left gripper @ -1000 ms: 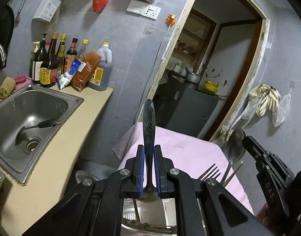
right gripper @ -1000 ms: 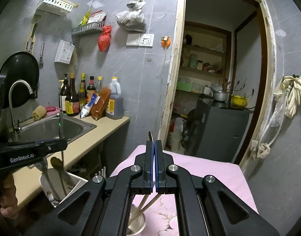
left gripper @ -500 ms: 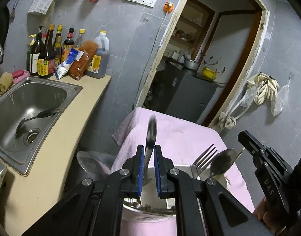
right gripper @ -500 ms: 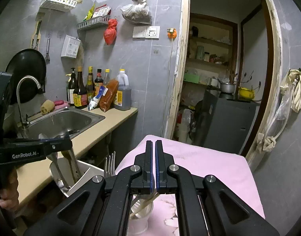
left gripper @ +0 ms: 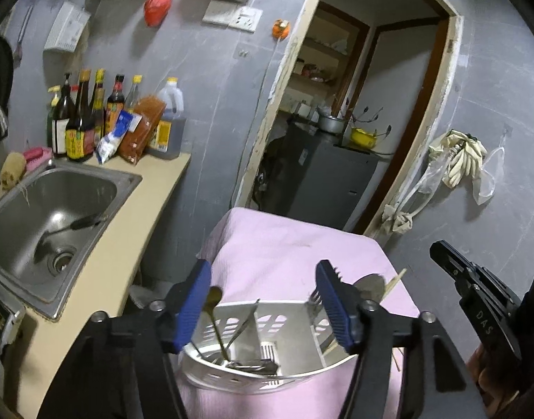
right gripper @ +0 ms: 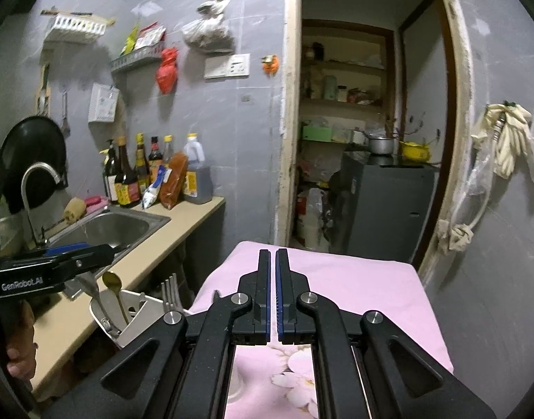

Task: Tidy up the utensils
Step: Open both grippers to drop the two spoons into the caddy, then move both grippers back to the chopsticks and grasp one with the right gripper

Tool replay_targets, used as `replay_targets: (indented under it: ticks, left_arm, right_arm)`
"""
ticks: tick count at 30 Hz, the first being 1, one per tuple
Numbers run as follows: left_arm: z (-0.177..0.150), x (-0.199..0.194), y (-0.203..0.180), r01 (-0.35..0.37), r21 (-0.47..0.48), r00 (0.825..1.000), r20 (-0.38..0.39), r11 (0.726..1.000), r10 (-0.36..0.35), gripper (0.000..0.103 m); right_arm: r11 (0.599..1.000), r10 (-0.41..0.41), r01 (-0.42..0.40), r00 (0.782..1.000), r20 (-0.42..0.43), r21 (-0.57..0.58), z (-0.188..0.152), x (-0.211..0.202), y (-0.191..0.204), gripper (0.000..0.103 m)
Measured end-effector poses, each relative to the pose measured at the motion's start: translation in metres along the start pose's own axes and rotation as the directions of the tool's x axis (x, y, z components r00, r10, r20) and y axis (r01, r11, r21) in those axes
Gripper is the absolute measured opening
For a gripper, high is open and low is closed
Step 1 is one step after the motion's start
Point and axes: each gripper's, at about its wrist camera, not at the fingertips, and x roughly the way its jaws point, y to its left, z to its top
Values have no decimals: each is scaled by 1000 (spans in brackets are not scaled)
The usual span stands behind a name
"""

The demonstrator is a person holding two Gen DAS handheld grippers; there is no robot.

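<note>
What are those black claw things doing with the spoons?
A person is sorting cutlery with a gripper in each hand. The left gripper is wide open above a white caddy on the pink cloth, holding nothing. Spoons and a knife lean in the caddy's left side, and a fork and chopsticks stand in its right side. The right gripper waits nearby, almost shut and empty.

Left gripper (left gripper: 263, 300) spread wide; right gripper (right gripper: 272, 296) nearly closed (empty).
</note>
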Motion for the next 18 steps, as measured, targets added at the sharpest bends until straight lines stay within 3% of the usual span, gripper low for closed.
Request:
replay_targets:
  ticks: [6, 7, 10, 15, 18]
  left_arm:
    - [9, -15, -29, -8, 35, 998, 67, 999, 6, 88]
    - [10, -17, -33, -9, 39, 997, 77, 999, 6, 90]
    - [11, -20, -49, -14, 53, 994, 106, 999, 8, 96]
    - [10, -17, -78, -2, 87, 993, 119, 996, -8, 99]
    - [6, -12, -97, 7, 105, 993, 119, 994, -20, 100]
  right_arm:
    - [998, -46, 45, 999, 10, 35, 4, -19, -28, 5]
    - [998, -51, 50, 999, 10, 41, 4, -22, -32, 11]
    - [995, -63, 61, 998, 24, 74, 4, -32, -50, 44]
    - [991, -106, 103, 994, 29, 89, 3, -44, -80, 46]
    - [988, -126, 122, 991, 44, 98, 2, -53, -99, 66]
